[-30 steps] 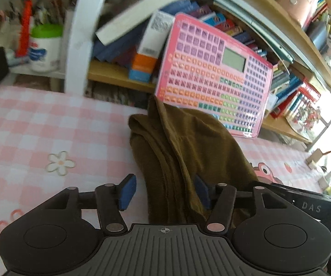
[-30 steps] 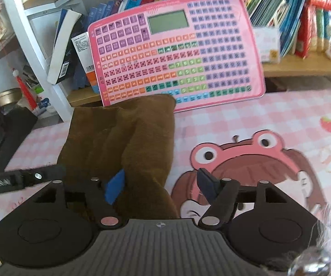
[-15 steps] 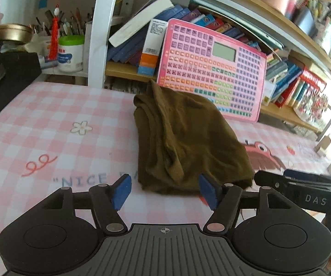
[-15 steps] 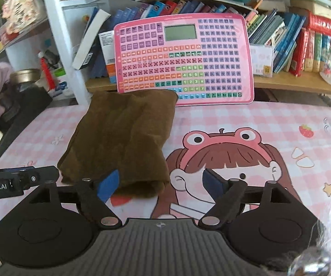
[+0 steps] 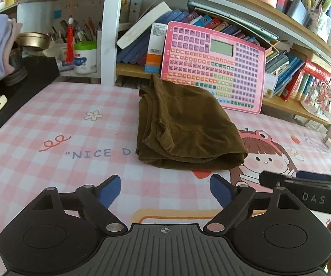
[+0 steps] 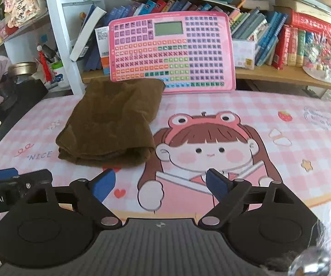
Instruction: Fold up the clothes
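Lying folded on the checked cloth (image 5: 50,119), the brown garment (image 5: 183,126) — left gripper (image 5: 165,189) and right gripper (image 6: 160,182) just opened wide, empty.

1. The left hand-held gripper (image 5: 165,189) points forward and a bit down. Its two blue fingertips (image 5: 109,189) stand far apart, with nothing between them. Its jaws have just been opening.
2. The right hand-held gripper (image 6: 160,184) points the same way. Its blue fingertips (image 6: 217,184) are wide apart too, holding nothing. Its jaws have just been opening.
3. The two sit side by side, close together.
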`<state>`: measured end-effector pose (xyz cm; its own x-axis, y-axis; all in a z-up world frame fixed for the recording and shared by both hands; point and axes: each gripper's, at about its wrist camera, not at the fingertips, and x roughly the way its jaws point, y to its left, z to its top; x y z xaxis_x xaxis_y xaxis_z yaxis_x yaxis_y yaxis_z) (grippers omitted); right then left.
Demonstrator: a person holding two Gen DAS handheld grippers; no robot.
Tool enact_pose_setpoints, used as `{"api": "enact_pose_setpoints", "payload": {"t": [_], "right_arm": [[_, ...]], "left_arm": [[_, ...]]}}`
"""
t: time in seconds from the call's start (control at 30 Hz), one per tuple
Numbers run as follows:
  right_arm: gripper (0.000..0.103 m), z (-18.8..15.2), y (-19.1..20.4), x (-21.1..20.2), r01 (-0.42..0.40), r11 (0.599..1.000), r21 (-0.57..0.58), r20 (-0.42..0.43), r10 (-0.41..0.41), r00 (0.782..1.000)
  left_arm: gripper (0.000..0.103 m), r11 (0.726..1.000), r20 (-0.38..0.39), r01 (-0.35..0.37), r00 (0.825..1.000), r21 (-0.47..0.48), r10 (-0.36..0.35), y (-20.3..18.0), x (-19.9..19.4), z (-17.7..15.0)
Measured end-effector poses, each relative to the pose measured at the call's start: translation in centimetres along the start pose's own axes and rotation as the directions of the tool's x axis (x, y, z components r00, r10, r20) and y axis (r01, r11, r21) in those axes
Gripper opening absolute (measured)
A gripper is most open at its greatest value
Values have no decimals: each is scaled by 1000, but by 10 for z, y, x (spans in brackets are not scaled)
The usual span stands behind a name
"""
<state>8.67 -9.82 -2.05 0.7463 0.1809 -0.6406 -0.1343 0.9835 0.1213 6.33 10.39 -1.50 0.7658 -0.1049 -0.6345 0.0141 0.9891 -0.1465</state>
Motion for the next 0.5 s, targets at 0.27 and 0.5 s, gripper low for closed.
{"api": "enact_pose_setpoints", "payload": {"t": [0.27,0.5], "right_arm": [[86,-5,1,-2,6,1000,-7,-1,-6,1000],[87,-6,5,-1,16,1000,-11,-9,-16,1000]], "left_arm": [[93,999,0,-23,1000,31,23,-10,1,-2],[99,998,0,-26,1000,51,26,-10,1,-4]]}}
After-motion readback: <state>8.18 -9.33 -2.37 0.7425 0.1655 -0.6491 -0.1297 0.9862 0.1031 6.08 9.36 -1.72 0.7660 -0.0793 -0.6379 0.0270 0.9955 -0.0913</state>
